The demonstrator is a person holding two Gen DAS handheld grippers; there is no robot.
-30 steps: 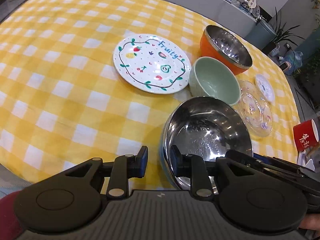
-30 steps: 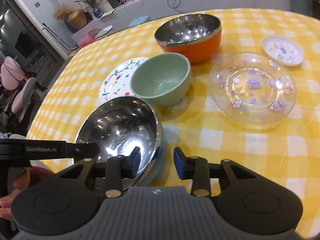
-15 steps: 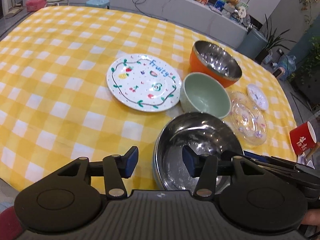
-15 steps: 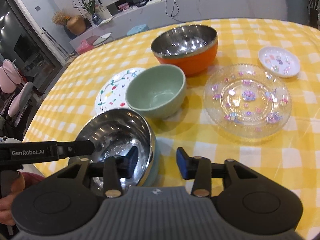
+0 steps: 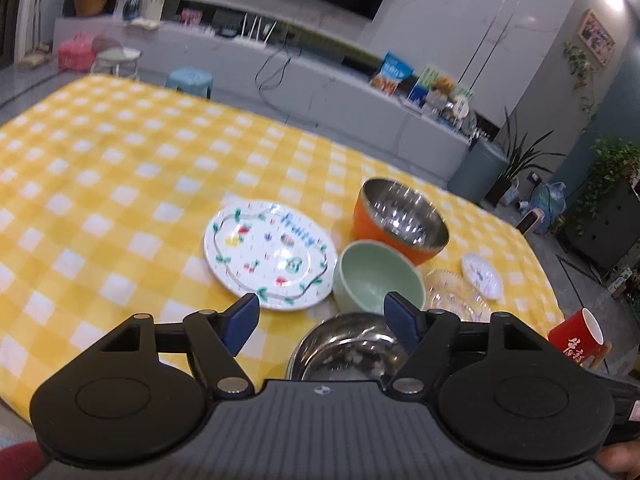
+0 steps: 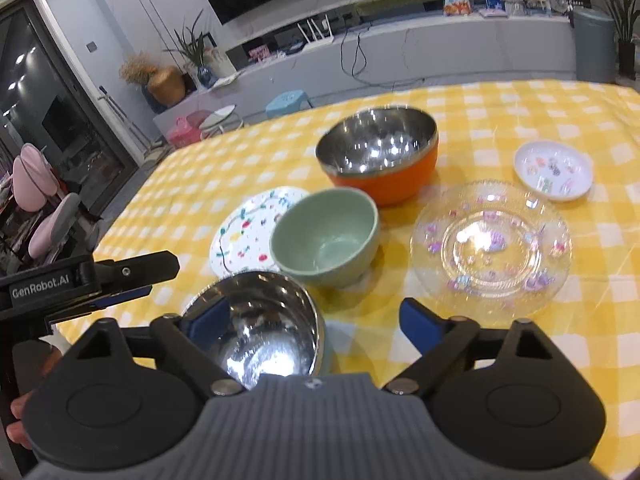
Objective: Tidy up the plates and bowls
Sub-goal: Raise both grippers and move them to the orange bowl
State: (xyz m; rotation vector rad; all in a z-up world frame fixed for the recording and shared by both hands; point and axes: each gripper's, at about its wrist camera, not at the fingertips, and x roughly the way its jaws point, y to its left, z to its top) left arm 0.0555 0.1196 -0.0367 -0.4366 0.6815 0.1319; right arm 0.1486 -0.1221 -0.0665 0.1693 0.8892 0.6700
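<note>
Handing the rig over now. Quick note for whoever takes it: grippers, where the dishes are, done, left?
Left gripper: jaws have just been opening, nothing between the pads.
Right gripper: the same, jaws just opened, nothing gripped.
Steel bowl sits released at the near table edge. Behind it the green bowl, then the orange bowl. Fruit plate to their left; clear plate and small dish to their right.
Done: steel bowl set down.
Left: nothing is stacked yet; bowls and plates all lie singly.

On the table [image 6: 560, 344], the steel bowl [image 6: 264, 332] sits nearest. Just behind it stands the ceramic bowl [image 6: 326, 238], with the fruit plate [image 6: 248, 228] to its left, the glass plate [image 6: 492, 246] to its right, and the large bowl [image 6: 380, 152] farther back. The small dish [image 6: 554, 170] lies far right.
</note>
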